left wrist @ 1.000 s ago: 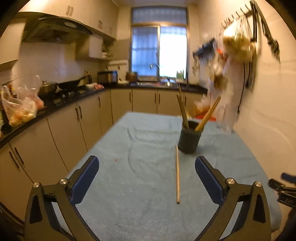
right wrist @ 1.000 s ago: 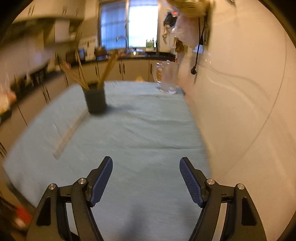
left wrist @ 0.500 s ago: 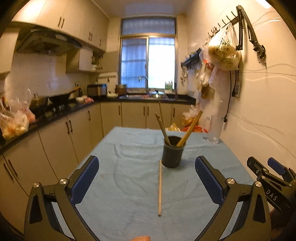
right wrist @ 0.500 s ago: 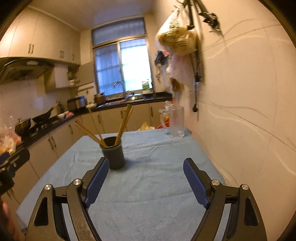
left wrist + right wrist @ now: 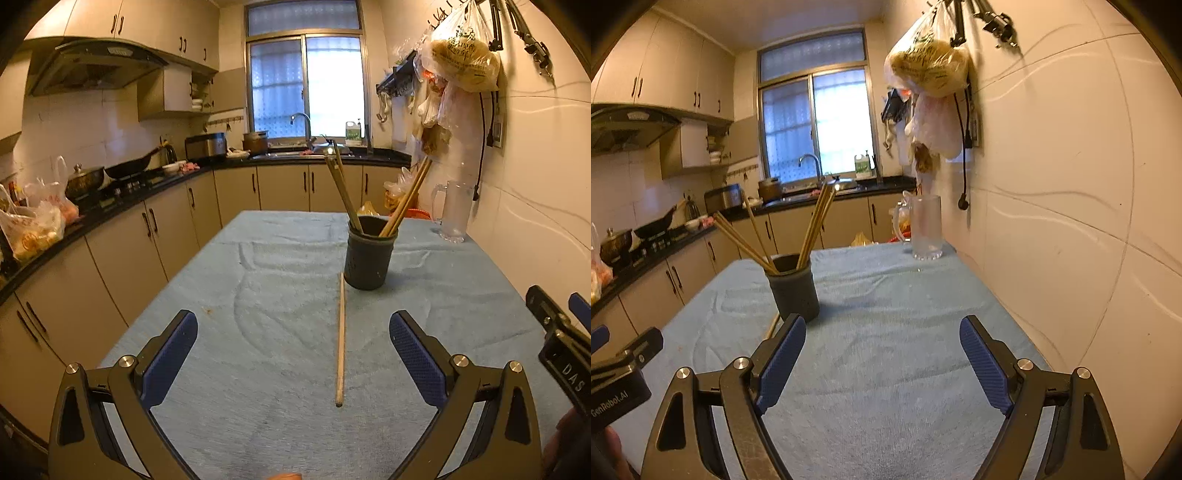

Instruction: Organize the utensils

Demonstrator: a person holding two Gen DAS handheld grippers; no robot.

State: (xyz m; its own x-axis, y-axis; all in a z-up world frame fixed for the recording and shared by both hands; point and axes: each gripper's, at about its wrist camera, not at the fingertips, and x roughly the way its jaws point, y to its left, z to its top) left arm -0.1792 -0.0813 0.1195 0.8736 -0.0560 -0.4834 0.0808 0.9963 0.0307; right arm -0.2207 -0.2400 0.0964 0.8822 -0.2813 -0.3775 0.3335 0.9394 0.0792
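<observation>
Kitchen table under a blue towel [image 5: 280, 369], wall on the right, counters on the left. Dark utensil cup [image 5: 369, 254] stands upright mid-table with several chopsticks in it. One loose chopstick [image 5: 340, 343] lies flat on the towel, far tip just beside the cup base, near end pointing back at the left gripper [image 5: 291, 354].

Left gripper: jaws wide apart, nothing between the pads, hanging above the near end of the stick. Right gripper [image 5: 882, 362]: jaws opening, also empty, aimed at bare towel to the right of the cup.

Step in hand, as I read it: pick up the last loose stick and drop it in the cup. To do it well: come down with the pads straddling the stick crosswise, close near its middle so it doesn't pivot, avoid pinching towel pile, then tip it upright over the cup mouth.

View differences: left wrist shows the full stick; right wrist shows only a short bit [image 5: 772, 326] beside the cup, the rest hidden behind its own finger. Right wrist shows the glass mug [image 5: 925, 227] by the wall more clearly.
</observation>
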